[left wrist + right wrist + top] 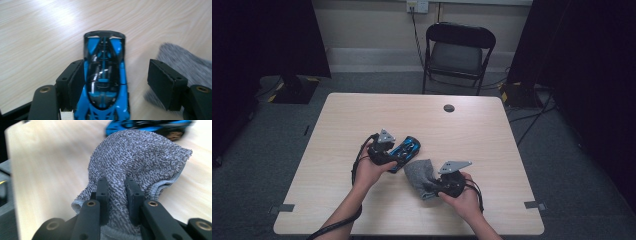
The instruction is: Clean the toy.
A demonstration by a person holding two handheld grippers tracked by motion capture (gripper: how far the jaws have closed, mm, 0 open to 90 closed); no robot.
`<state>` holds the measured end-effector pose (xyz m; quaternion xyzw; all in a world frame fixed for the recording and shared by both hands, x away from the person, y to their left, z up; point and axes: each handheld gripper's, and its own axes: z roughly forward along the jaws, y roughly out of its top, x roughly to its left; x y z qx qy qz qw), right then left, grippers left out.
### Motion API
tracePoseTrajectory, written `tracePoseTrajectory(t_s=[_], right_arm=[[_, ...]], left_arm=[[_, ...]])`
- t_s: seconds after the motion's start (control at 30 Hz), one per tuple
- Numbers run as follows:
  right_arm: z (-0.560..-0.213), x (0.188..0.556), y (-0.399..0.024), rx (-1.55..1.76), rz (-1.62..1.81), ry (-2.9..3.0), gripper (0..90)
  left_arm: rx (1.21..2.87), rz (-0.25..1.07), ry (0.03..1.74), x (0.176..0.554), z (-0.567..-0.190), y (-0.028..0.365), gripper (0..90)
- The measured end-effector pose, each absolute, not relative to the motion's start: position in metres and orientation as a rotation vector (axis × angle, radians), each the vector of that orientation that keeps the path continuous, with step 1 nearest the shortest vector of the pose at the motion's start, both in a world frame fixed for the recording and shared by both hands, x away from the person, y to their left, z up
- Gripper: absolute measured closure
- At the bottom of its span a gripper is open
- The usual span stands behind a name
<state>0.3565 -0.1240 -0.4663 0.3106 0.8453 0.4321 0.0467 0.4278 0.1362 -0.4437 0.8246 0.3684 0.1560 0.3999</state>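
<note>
High view first: I sit at a pale wooden table (362,115), my forearms coming in from the bottom edge, a two-jaw gripper in each hand. My left gripper (398,156) rests near the table's middle, right at the tail of a glossy blue and black toy racing car (408,149) that lies on the wood pointing away from me and a little to the right. My right gripper (428,186) sits just beside it, nearer to me, clamped on a speckled grey knitted cloth (418,172) that lies bunched on the table, its far edge close to the car. Behind the table stands a black folding chair (458,50) against the wall. From the left gripper view, the car (105,80) lies lengthwise between my two black jaws with its rear toward the camera; the jaws stand apart, the left pad (75,82) right against the car's side, the right pad (160,82) well clear of it with bare table between, so the car is not gripped. The grey cloth (185,62) shows fuzzy at the right edge. From the right gripper view, my jaws are drawn together, pinching a fold of the cloth (140,157), which fans out beyond them across the wood; the blue car (150,126) lies just past it.
</note>
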Motion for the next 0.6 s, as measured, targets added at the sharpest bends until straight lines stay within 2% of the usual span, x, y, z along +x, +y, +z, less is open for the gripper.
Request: tracePoseTrajectory(t_s=[0.27,0.5,0.6], right_arm=[[-0.476,0.37,-0.137,1.098,1.284,2.47,74.5],[-0.48,0.383,-0.132,1.139,1.244,2.413,74.2],[-0.485,0.386,-0.127,1.18,1.284,2.4,66.6]], left_arm=[[2.076,0.334,0.908,0.417,-0.447,0.121,29.9],[2.076,0.3,0.903,0.414,-0.451,0.118,32.0],[2.07,0.293,0.903,0.413,-0.452,0.12,32.0]])
